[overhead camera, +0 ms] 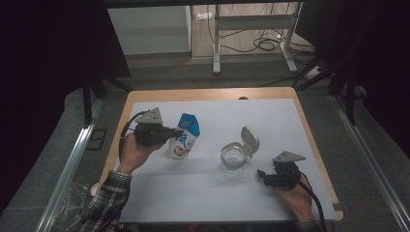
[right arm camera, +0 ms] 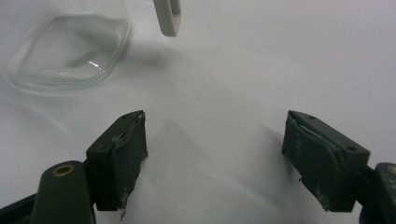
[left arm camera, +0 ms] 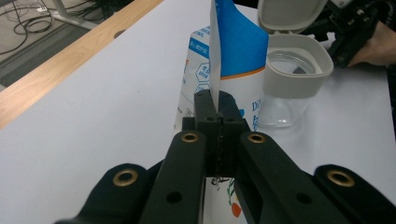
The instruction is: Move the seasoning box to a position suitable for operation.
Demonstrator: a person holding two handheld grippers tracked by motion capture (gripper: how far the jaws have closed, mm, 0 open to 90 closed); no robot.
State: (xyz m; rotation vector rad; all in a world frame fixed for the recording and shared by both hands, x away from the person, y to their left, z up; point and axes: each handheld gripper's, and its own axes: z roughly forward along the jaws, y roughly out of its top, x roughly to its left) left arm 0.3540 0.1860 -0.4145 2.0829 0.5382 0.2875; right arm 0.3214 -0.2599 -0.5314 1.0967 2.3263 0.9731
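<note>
The left gripper pinched the blue-and-white pouch near the desk's left edge; the right gripper, jaws spread, rested beside the open clear jar.

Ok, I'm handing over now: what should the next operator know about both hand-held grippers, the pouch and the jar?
Left hand-held gripper: shut on the blue-and-white pouch, pinching its edge, pouch raised and tilted beside the jar.
Right hand-held gripper: open, holding nothing, low over the white mat near the jar.
Clear jar: on the mat, flip lid open, looks empty.
Left to do: probably pouring the pouch into the jar.
</note>
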